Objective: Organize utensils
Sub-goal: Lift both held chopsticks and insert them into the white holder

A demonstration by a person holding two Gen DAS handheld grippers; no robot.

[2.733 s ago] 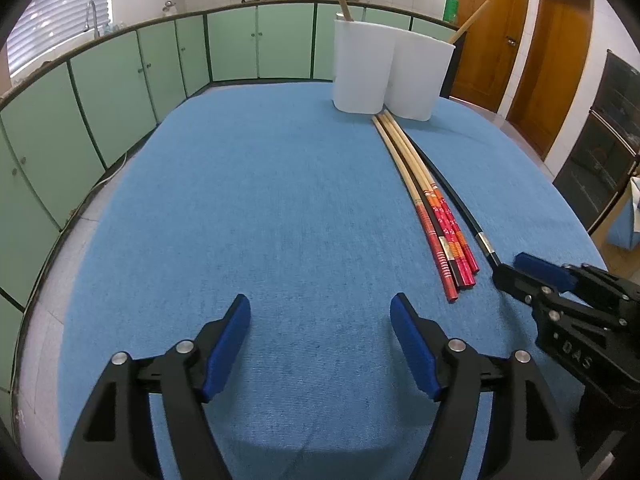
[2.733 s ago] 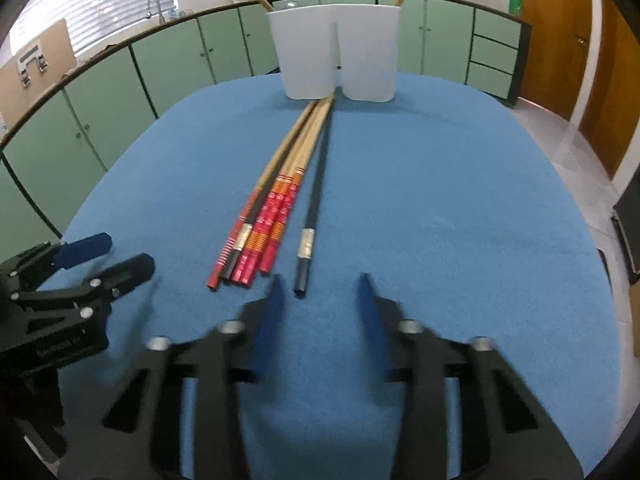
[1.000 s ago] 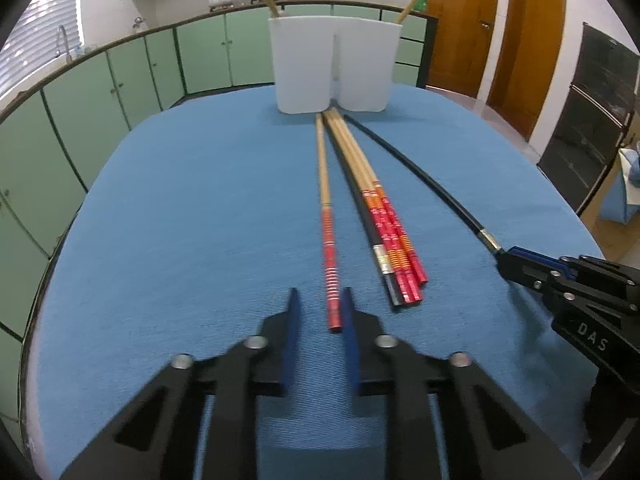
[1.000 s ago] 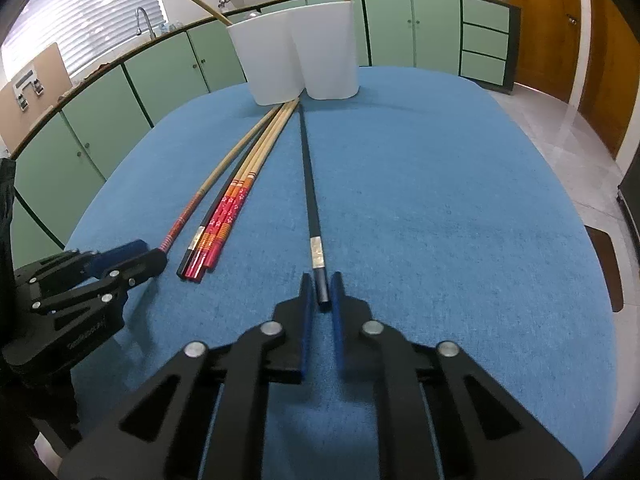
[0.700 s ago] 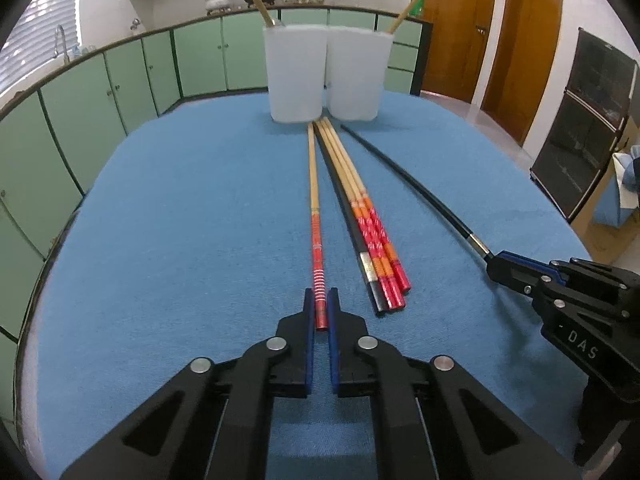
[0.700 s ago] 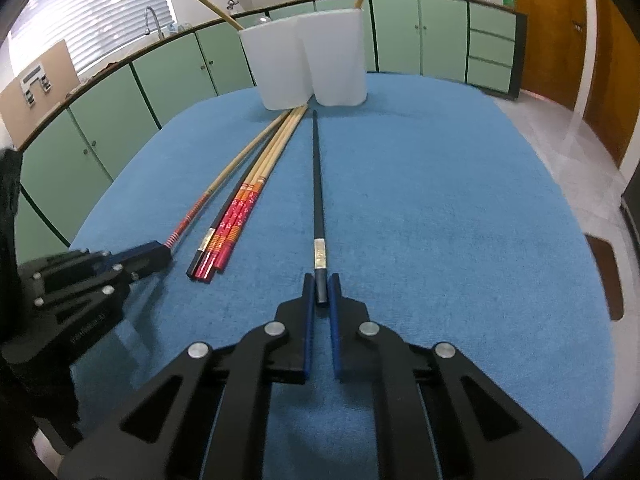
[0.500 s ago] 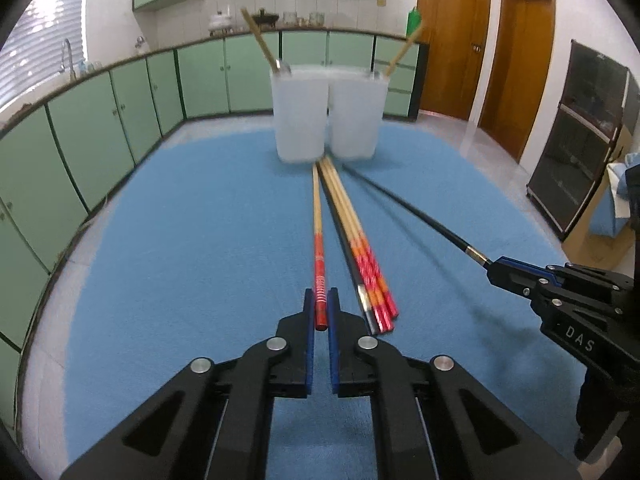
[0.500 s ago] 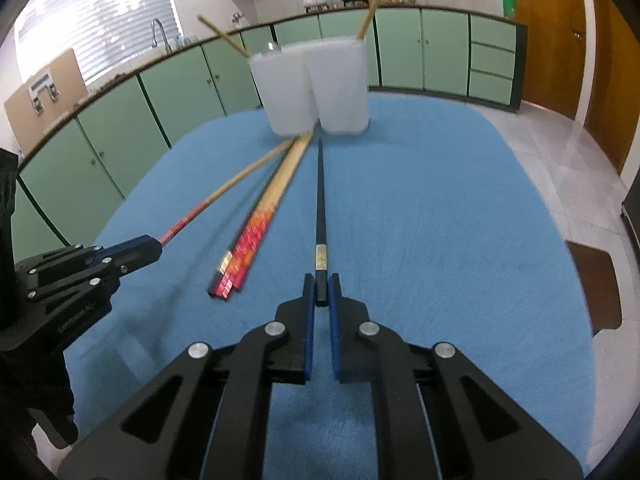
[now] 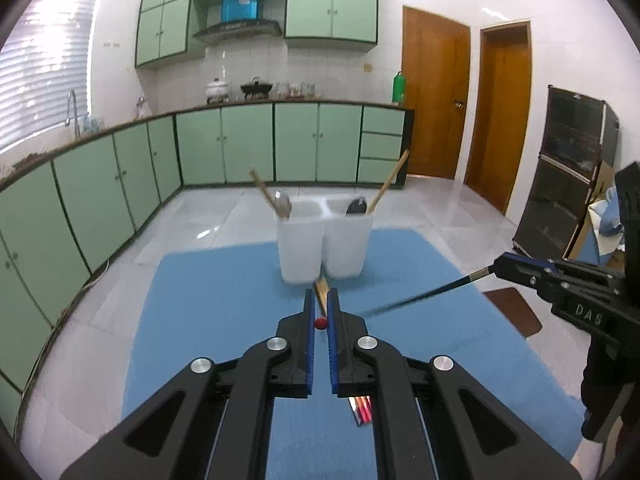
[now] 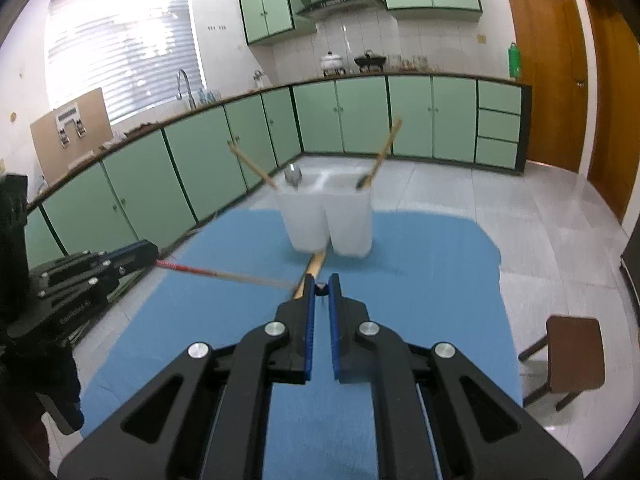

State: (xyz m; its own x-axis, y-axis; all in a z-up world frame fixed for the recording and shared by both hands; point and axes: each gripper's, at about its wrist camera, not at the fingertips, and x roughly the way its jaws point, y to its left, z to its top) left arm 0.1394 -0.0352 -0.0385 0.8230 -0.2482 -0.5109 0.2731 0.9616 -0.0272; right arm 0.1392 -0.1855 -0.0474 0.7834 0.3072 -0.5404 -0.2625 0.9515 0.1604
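My left gripper point(image 9: 321, 300) is shut on the red end of a wooden chopstick point(image 9: 320, 323), which is lifted off the cloth and points ahead at the white two-compartment holder point(image 9: 324, 246). The right gripper point(image 10: 321, 282) is shut on the end of a black chopstick point(image 10: 321, 289), also raised. In the left wrist view the right gripper point(image 9: 502, 266) holds the black chopstick point(image 9: 420, 300) slanting down. In the right wrist view the left gripper point(image 10: 152, 257) holds the red-ended chopstick point(image 10: 208, 273). Other chopsticks point(image 9: 362, 414) still lie on the blue cloth point(image 9: 208, 300).
Each compartment of the holder point(image 10: 330, 222) has a wooden-handled utensil point(image 9: 266, 196) leaning out. Green cabinets point(image 9: 120, 184) run along the left and back. A brown stool point(image 10: 572, 356) stands on the floor right of the table. A dark cabinet point(image 9: 572, 184) is at right.
The left jaws closed onto the red-ended chopstick. Both grippers then rose and lifted their chopsticks off the cloth, while both views tipped up to show more of the kitchen.
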